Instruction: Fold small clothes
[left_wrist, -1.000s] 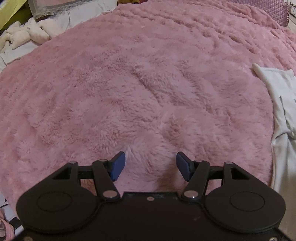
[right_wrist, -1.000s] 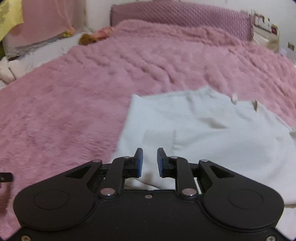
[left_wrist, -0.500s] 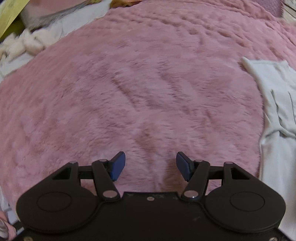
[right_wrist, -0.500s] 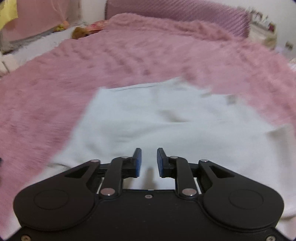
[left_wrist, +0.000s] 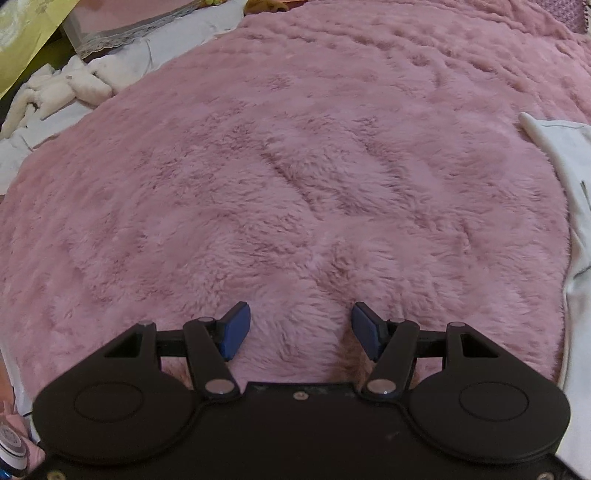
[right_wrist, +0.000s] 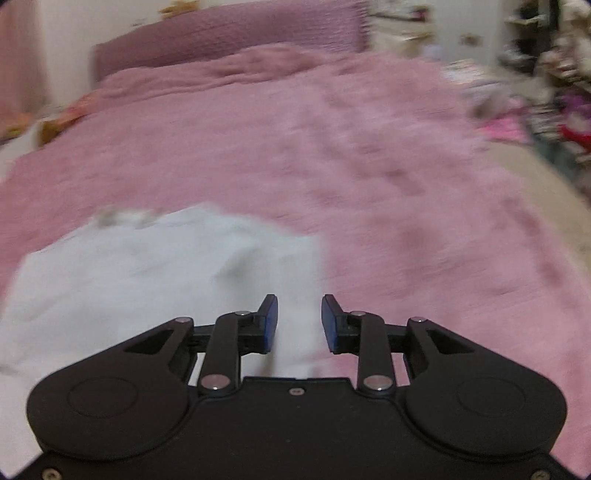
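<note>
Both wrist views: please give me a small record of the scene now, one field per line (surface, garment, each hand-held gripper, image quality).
surface: fluffy pink blanket covering a bed
garment: white garment lying on the blanket, mostly flat with some creases
left hand-held gripper: open, empty, over bare blanket; the garment shows only at the right edge of its view
right hand-held gripper: open, empty, over the garment's right edge
image quality: left wrist view sharp; right wrist view blurred by motion
</note>
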